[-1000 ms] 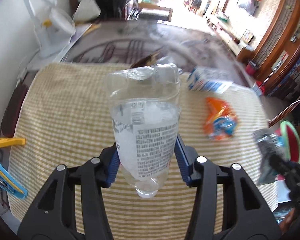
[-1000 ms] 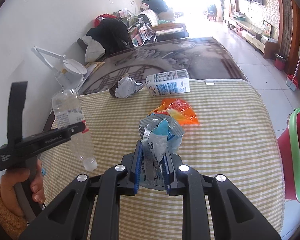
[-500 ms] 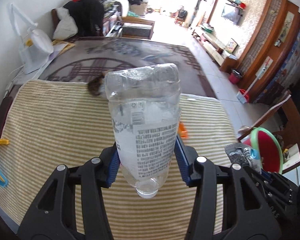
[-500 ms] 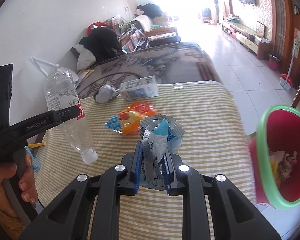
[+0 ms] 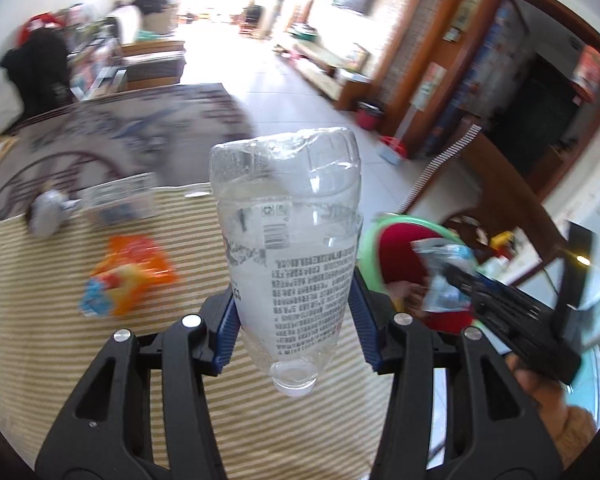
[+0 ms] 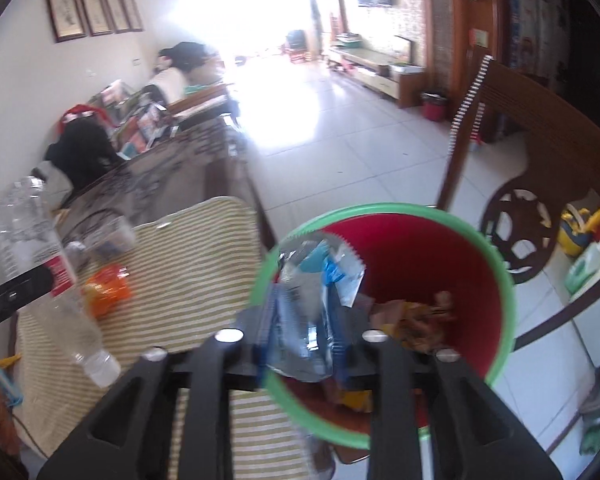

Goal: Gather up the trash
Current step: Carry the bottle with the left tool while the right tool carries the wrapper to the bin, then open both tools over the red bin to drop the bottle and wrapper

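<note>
My left gripper (image 5: 296, 320) is shut on a clear plastic bottle (image 5: 290, 240), held cap-down above the striped tablecloth (image 5: 32, 280); the bottle also shows in the right wrist view (image 6: 40, 264). My right gripper (image 6: 302, 344) is shut on a crumpled silver and blue wrapper (image 6: 314, 292) and holds it over the near rim of a red bin with a green rim (image 6: 496, 264). The bin (image 5: 396, 248) stands just past the table's right edge and has trash inside.
An orange snack bag (image 5: 128, 276), a milk carton (image 5: 120, 196) and a grey crumpled wad (image 5: 46, 216) lie on the cloth. A wooden chair (image 6: 516, 216) stands behind the bin. Tiled floor stretches beyond.
Both grippers swung right toward the bin. The right gripper with the wrapper went from over the table to over the bin's rim. The left gripper still holds the bottle.
</note>
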Motion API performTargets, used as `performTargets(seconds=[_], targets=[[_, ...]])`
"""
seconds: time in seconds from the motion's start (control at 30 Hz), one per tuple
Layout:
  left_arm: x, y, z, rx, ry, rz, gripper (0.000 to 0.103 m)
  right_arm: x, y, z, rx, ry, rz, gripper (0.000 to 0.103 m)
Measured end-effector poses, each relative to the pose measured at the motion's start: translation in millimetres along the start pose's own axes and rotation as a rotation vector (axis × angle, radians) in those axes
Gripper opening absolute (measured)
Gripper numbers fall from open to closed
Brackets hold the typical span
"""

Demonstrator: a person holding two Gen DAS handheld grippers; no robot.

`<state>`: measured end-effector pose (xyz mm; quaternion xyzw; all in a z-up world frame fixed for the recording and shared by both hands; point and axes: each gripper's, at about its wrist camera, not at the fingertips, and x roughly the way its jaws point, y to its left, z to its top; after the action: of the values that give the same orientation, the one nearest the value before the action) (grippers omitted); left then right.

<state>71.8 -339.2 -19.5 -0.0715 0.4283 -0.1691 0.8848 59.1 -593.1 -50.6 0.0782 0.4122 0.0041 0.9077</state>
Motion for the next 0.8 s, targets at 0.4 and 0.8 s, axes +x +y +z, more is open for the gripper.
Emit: performTargets(seconds=[0.4,0.8], targets=[[80.0,-104.3,15.4,0.135,0.145,-0.244,0.048,-48.5,-90.7,-11.9,0.172,-0.143,-0.200,0.084],[118.9,-139.9,19.2,0.203,0.203,-0.233,0.061,-58.8,-116.7,-26.4,0.247,-0.128,-0.231,0.084]])
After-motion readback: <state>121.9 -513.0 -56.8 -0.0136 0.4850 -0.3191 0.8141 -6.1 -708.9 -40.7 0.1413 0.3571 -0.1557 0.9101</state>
